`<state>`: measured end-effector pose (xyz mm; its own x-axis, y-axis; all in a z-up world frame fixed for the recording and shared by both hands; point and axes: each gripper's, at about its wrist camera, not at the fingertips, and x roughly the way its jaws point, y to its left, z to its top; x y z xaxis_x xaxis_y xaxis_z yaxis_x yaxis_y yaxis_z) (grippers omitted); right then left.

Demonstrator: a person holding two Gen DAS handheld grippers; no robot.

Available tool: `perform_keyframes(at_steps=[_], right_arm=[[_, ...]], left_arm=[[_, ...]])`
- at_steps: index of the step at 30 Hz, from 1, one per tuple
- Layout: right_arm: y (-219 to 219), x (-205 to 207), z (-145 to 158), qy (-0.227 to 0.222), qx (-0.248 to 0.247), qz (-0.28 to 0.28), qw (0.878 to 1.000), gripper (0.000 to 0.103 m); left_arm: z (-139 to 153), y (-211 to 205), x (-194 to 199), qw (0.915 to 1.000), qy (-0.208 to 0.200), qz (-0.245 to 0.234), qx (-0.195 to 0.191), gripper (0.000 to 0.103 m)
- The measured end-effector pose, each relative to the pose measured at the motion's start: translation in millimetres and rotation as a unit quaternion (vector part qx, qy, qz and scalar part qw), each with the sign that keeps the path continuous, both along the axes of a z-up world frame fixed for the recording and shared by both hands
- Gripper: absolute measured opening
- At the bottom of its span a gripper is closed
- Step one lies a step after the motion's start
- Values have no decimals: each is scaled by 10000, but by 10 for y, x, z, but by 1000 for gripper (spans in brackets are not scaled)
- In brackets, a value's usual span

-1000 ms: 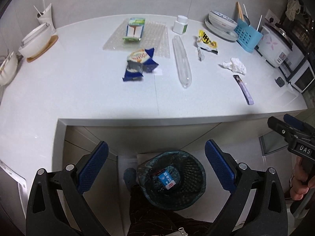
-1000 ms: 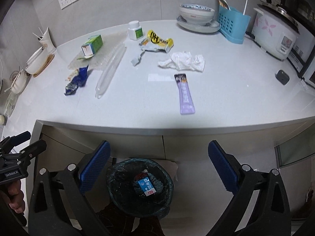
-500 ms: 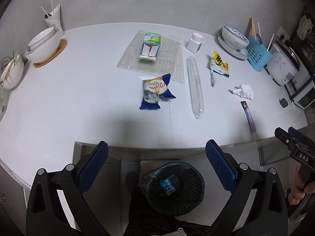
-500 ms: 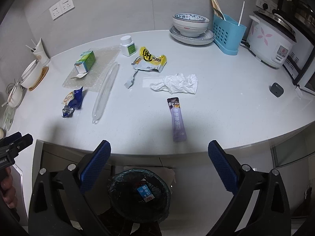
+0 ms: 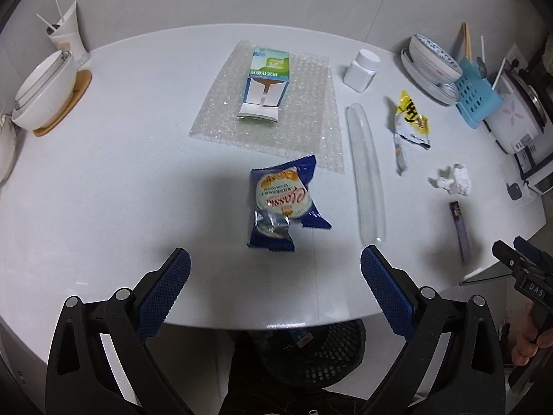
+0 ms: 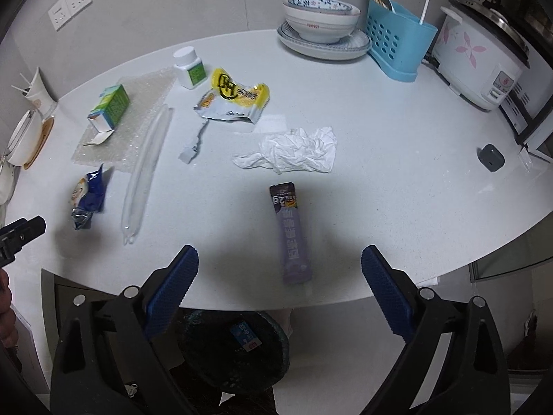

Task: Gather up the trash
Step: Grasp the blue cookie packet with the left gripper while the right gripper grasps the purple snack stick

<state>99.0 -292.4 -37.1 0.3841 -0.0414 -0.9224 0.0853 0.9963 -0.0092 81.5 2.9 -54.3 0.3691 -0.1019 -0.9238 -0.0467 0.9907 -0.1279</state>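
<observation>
trash lies scattered on the worktop (image 5: 103,173): blue snack wrapper (image 5: 285,205) near the front edge before my left claw (image 5: 274,278), purple sachet (image 6: 292,233) before my right claw (image 6: 280,276); both claws gape wide, empty.

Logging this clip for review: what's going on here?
A person is clearing trash off a white counter with two hand-held grippers, both open and empty. The left gripper faces a blue snack wrapper; the right gripper faces a purple sachet. A bin below the counter edge already holds one item.
</observation>
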Motion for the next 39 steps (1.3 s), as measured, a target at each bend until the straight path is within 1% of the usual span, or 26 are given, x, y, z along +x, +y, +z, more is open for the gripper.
perform_keyframes(at_steps=[4,12,17,18,19,20,23,25,26,28,29,30,32,33,35,36,37,39], right_arm=[[-87,144,-125,199,-43,-82,9998,91],[-185,440,-351,546,-23,-175,9984,90],[-156,589,-528,837,-65,-98,9964,80],[-155,605,-564,896,-47,-111,9959,75],[-161,623,-600,964,-1,-140,9952,73],[-161,632,-625,1007,33,-160,9948,71],[-131,663,-673,1092,66,-102,9939,64],[-118,684,-690,1128,54,-90,9936,59],[-119,695,-700,1143,53,-104,9934,57],[-126,707,-727,1195,47,-133,9927,48],[-129,714,-749,1243,35,-143,9921,48],[-133,717,-773,1284,14,-162,9916,46],[-176,718,-801,1268,56,-199,9917,45],[-188,725,-807,1284,86,-213,9915,44],[-221,745,-816,1306,148,-266,9910,35],[-240,763,-819,1323,166,-293,9906,28],[-254,773,-821,1344,187,-331,9902,21],[-298,790,-833,1368,254,-435,9893,19]], left_arm=[[-177,68,247,9993,320,76,-183,97],[-419,45,608,9973,715,30,-140,97],[-563,7,755,9957,925,16,19,97],[-606,2,775,9948,1014,25,110,96],[-636,5,787,9942,1062,46,135,96],[-660,11,796,9939,1090,72,118,96],[-719,14,829,9929,1173,117,131,95],[-745,-1,843,9924,1216,103,152,92],[-762,-10,849,9921,1242,100,178,89],[-804,-24,867,9911,1322,91,158,81],[-812,-42,876,9910,1318,75,238,79],[-812,-65,880,9910,1293,39,354,74],[-817,-104,883,9906,1285,-1,468,70],[-817,-119,887,9904,1283,-15,521,65],[-808,-139,885,9902,1280,-56,558,60],[-800,-147,883,9901,1286,-59,560,56],[-794,-145,881,9900,1292,-63,557,54],[-790,-139,874,9900,1301,-94,539,49]])
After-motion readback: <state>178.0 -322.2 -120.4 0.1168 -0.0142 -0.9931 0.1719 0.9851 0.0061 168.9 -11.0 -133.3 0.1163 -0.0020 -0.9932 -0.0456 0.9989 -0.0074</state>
